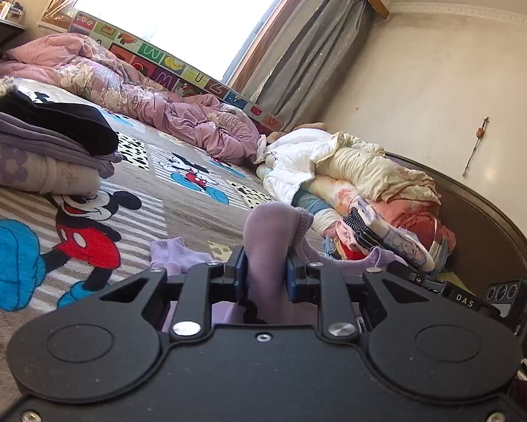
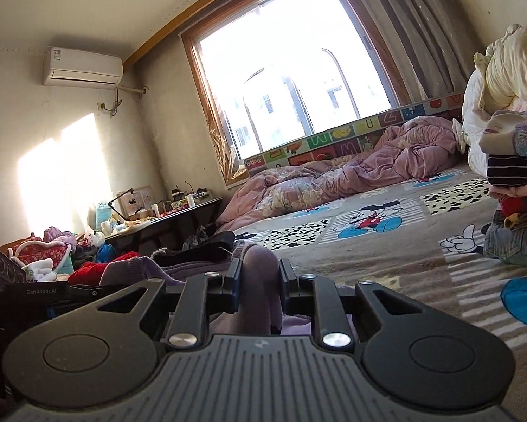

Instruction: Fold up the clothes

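The left hand-held gripper (image 1: 266,267) is pointing almost level over the bed (image 1: 179,218), its jaws pinching a bunched purple garment (image 1: 268,232) that is bulging up between them. The right hand-held gripper (image 2: 258,274) is pointing level too, its jaws likewise pinching a fold of purple cloth (image 2: 258,263). Just beyond the left gripper, a loose lilac sock (image 1: 173,255) is lying on the bed. Left of that sock a folded stack (image 1: 45,140) is sitting. Farther off, a pink quilt (image 1: 150,95) is lying crumpled below the window (image 1: 189,10).
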